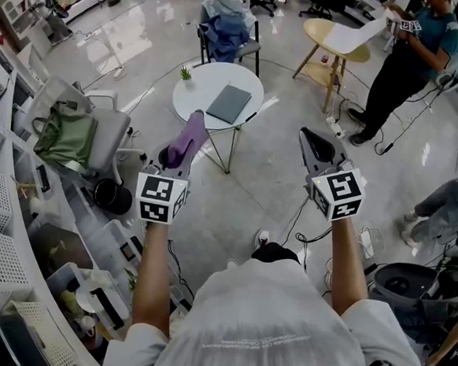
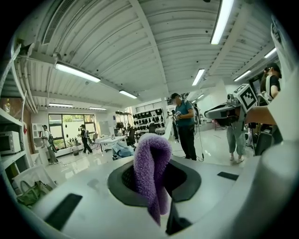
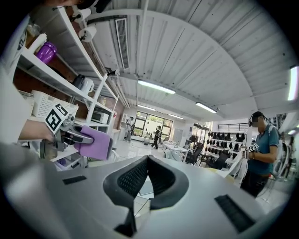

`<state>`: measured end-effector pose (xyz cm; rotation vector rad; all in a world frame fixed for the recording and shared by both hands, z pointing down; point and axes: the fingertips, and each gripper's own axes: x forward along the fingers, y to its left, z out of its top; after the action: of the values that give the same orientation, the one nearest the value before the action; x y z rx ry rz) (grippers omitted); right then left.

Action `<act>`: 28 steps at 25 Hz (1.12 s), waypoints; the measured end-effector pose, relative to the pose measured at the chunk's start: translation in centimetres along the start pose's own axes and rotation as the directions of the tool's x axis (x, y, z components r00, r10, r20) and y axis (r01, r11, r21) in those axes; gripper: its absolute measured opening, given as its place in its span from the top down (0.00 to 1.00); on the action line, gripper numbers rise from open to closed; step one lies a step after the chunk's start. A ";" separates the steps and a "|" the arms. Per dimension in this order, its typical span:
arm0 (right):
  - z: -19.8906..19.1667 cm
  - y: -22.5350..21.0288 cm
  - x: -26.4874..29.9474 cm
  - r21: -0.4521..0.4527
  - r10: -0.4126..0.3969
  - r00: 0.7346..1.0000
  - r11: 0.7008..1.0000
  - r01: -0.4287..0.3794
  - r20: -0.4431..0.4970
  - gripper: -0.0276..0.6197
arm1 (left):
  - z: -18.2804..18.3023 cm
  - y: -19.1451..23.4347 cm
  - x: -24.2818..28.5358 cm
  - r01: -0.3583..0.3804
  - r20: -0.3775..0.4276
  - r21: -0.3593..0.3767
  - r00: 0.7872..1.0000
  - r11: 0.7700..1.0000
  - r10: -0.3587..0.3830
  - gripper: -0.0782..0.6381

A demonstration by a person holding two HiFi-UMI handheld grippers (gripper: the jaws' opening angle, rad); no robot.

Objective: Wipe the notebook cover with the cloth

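A grey notebook (image 1: 229, 103) lies flat on the round white table (image 1: 189, 108), ahead of me and below. My left gripper (image 1: 182, 152) is held up in the air short of the table, shut on a purple cloth (image 1: 188, 138). In the left gripper view the cloth (image 2: 152, 172) stands folded between the jaws and hangs over them. My right gripper (image 1: 313, 141) is level with the left one, to its right, with its jaws shut together and nothing between them (image 3: 146, 162). The right gripper view also shows the left gripper (image 3: 77, 136) with the cloth (image 3: 94, 144).
A small plant (image 1: 185, 73) stands on the table's left edge. Behind the table is a chair with blue clothes (image 1: 225, 26). A wooden table (image 1: 329, 38) and a standing person (image 1: 404, 70) are at the far right. Shelves (image 1: 9, 224) and a chair with a green bag (image 1: 65, 135) line the left.
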<state>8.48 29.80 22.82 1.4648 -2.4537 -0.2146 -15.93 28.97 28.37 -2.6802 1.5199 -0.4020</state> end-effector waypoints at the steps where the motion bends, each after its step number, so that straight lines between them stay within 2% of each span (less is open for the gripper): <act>1: -0.1 0.1 0.4 -0.006 0.003 1.000 1.000 -0.003 -0.002 0.96 | -0.2 0.3 0.3 0.000 -0.003 -0.001 1.000 1.000 0.000 0.82; 9: -2.1 -1.8 5.5 -0.024 0.043 0.999 0.999 -0.043 -0.024 0.95 | -1.4 1.6 5.3 0.020 -0.058 0.019 0.998 1.000 -0.019 0.82; 14: -3.1 -7.1 11.1 -0.028 0.029 1.000 0.999 -0.029 0.013 0.95 | -1.0 3.5 11.9 -0.006 -0.084 0.033 0.996 0.999 0.009 0.82; 21: -5.4 -16.5 19.8 -0.002 0.032 0.999 0.999 -0.032 0.009 0.95 | 1.4 5.6 22.6 -0.050 -0.094 -0.040 0.995 0.998 0.046 0.82; 28: -7.6 -21.8 26.4 0.052 0.099 0.995 0.994 -0.099 -0.001 0.95 | 1.7 8.2 30.4 -0.104 -0.137 -0.136 0.987 0.985 0.085 0.82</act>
<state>17.29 -3.69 28.47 1.3583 -2.5389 -0.1287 -7.53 -1.27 31.69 -2.7217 1.7691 -0.4915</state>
